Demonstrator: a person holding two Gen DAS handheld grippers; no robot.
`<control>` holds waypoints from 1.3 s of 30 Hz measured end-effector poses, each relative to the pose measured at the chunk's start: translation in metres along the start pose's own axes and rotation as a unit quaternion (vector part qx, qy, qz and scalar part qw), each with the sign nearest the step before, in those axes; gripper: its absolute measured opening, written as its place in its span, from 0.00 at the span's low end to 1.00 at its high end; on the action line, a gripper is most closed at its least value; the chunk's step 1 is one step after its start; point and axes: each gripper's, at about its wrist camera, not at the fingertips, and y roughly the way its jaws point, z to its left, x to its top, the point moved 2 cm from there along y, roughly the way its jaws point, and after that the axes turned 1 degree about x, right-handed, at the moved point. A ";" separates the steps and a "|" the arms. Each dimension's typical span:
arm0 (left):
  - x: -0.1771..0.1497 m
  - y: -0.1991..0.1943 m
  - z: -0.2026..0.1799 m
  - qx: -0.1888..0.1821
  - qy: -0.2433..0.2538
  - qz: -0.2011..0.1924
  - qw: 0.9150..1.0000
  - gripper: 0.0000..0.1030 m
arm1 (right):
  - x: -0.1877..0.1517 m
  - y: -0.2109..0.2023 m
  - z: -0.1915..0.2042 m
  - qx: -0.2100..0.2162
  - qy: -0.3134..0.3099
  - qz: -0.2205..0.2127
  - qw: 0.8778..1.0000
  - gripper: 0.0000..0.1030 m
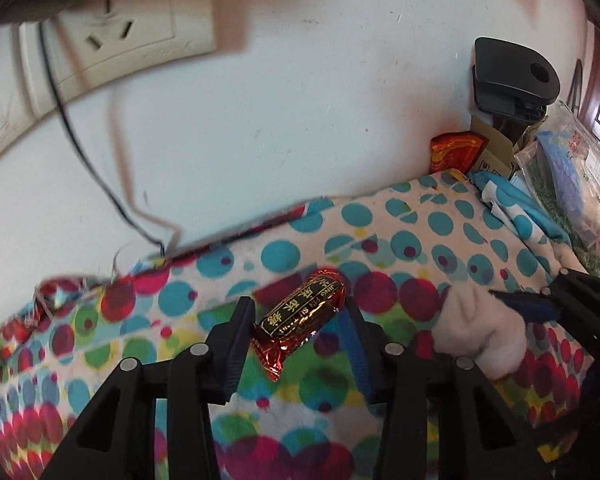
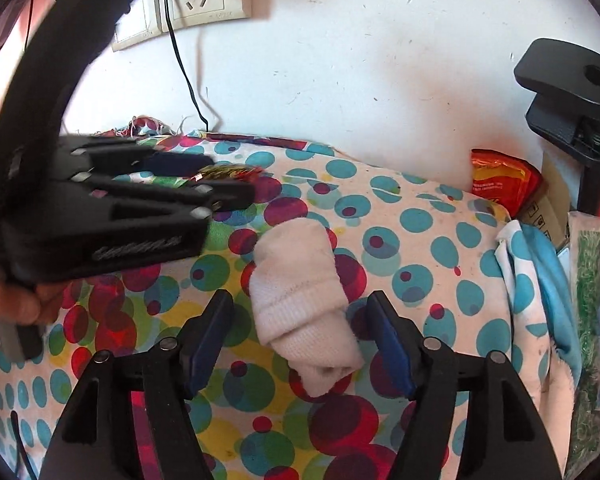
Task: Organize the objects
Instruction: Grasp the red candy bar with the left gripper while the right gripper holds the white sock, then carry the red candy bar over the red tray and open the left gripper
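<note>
Red foil with a black and gold label marks the wrapped candy bar [image 1: 300, 316], which lies on the spotted cloth [image 1: 400, 232] between the fingers of my left gripper [image 1: 296, 320]. Those fingers stand at a medium gap around the bar: the left pad looks to be at or just touching the wrapper's lower end, the right pad sits close beside its upper end, and I cannot tell whether either one presses yet. I straddle the bar across its width, so that a closing stroke would meet its two long sides and not its crimped ends. My right gripper [image 2: 300, 340] has its fingers parted about halfway on either side of the rolled white sock [image 2: 304, 300], with clear cloth showing between each pad and the fabric, so the sock rests free on the cloth and nothing is held on that side. The roll points toward me and lies along the line of the fingers, which suits a squeeze across its soft body. Both task items sit near the middle of the cloth, the sock just to the right of the bar. Against the wall behind stand a red packet [image 2: 500, 184] and a black clamp stand [image 2: 568, 92], well apart from both grippers.
</note>
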 end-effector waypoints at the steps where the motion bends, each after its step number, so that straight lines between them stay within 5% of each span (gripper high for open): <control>1: -0.004 -0.003 0.000 0.005 -0.008 0.001 1.000 0.43 | 0.004 0.004 -0.003 -0.001 0.001 0.000 1.000 0.66; 6: -0.024 -0.025 0.006 0.009 -0.063 0.001 0.998 0.43 | 0.015 0.012 -0.008 0.000 0.002 0.001 1.000 0.67; 11: -0.051 -0.058 0.012 0.030 -0.108 -0.002 0.994 0.43 | 0.029 0.025 0.000 0.004 -0.007 0.008 1.000 0.80; 22: -0.116 -0.190 0.020 0.089 -0.147 -0.036 0.984 0.43 | 0.030 0.026 -0.002 -0.006 0.006 0.015 1.000 0.92; 39: -0.204 -0.291 0.048 0.162 -0.216 -0.036 0.962 0.43 | 0.028 0.015 0.011 -0.016 0.002 0.013 1.000 0.93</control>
